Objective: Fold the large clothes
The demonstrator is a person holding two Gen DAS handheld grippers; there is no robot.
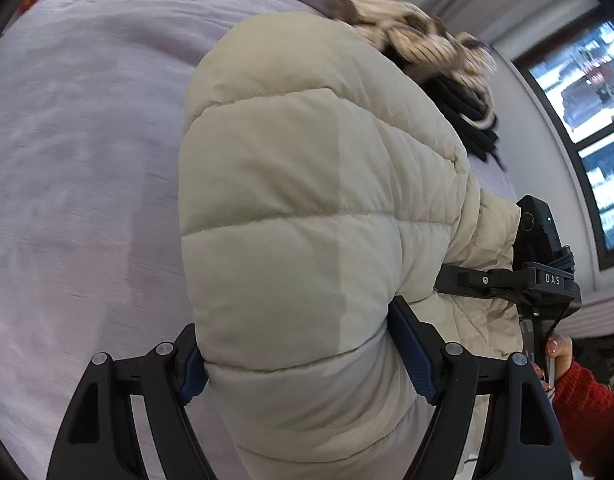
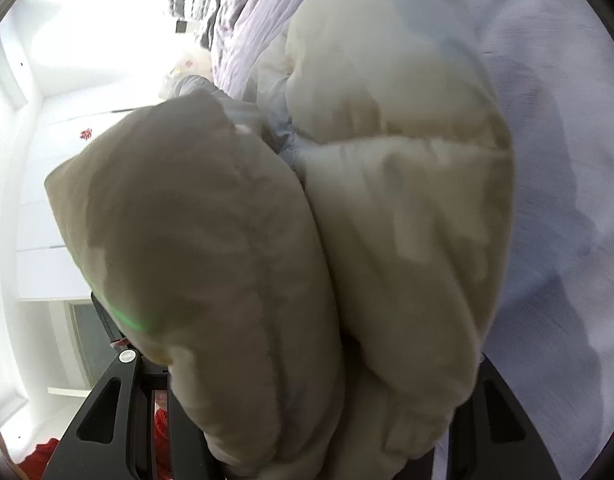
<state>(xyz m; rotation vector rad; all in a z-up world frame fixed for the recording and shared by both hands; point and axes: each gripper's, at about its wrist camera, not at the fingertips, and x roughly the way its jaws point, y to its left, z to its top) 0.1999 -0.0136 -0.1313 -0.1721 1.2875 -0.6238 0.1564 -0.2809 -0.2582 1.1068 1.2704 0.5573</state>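
In the right wrist view, the fingertips of the right gripper (image 2: 319, 432) are buried under the cream puffer jacket (image 2: 387, 208), which is smeared by motion blur. In the left wrist view, the knitted garment (image 1: 427, 46) at the bed's (image 1: 87, 160) far edge is blurred, and the jacket's lower part is cut off by the bottom edge.

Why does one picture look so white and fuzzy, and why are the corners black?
In the right wrist view, bright daylight washes out the room at the left, and the puffy jacket looks smeared, with a green glare spot on it. In the left wrist view the jacket is sharp, but the bed cover and patterned cloth are blurred. In both views the round lens bends everything and leaves the corners black.
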